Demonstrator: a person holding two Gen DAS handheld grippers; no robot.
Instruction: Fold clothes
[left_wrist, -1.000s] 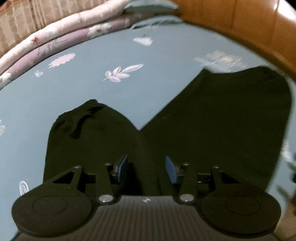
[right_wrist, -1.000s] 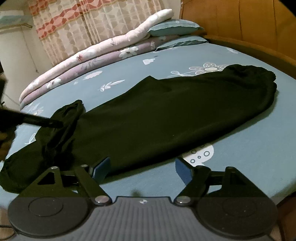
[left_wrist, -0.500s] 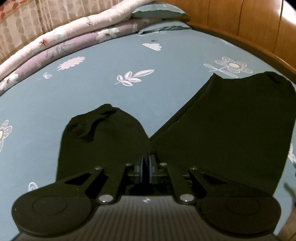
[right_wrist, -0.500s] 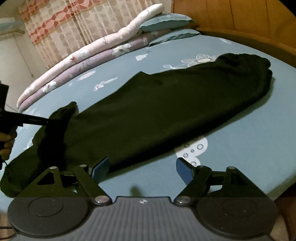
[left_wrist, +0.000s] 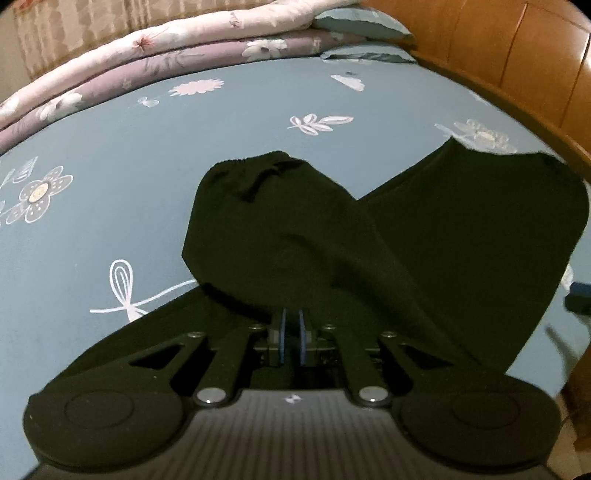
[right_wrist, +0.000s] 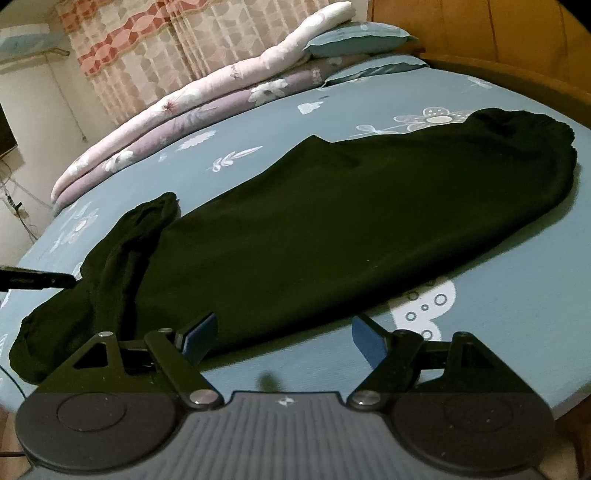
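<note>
Black trousers (right_wrist: 351, 229) lie lengthwise across the blue bed (right_wrist: 509, 314), waistband at upper right of the right wrist view, leg cuffs at lower left. Left hand-held gripper (left_wrist: 291, 338), low centre of its own view, is clenched on a leg, whose cuff end is doubled over the cloth. Right hand-held gripper (right_wrist: 284, 332) hangs released over the near edge, nothing between its pads. Cloth looks soft, limp, light and likely to sag; best held at cuff or waistband. No containers visible.
</note>
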